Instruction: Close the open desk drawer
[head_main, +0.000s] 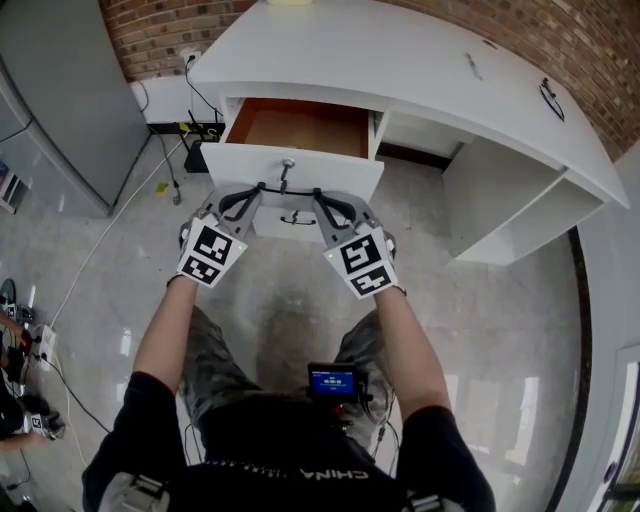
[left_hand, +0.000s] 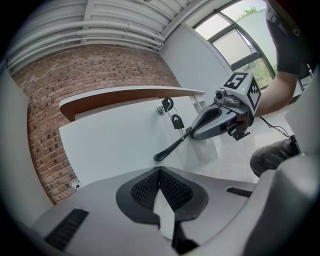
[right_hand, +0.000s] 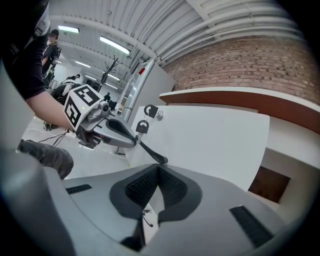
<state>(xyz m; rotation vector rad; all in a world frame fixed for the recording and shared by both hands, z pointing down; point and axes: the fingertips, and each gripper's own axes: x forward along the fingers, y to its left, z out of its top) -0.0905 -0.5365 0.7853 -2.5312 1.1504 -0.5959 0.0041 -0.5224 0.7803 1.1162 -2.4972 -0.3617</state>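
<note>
The white desk (head_main: 420, 70) has its top drawer (head_main: 300, 125) pulled out, showing a brown inside. Keys (head_main: 286, 172) hang from a lock in the middle of the white drawer front (head_main: 340, 172). My left gripper (head_main: 261, 187) and right gripper (head_main: 316, 193) are both shut on nothing, their tips at the drawer front just below the keys. In the left gripper view my own jaws (left_hand: 159, 169) meet in front of the drawer front (left_hand: 110, 145), with the right gripper (left_hand: 220, 117) beside the keys (left_hand: 173, 119). The right gripper view mirrors this: jaws (right_hand: 157, 167), left gripper (right_hand: 107, 127), keys (right_hand: 144, 122).
A second drawer with a dark handle (head_main: 297, 218) sits under the open one. The desk's knee space (head_main: 420, 170) and a side shelf (head_main: 530, 215) lie to the right. A grey cabinet (head_main: 60, 90) stands left, with cables and a power strip (head_main: 195, 130) on the floor.
</note>
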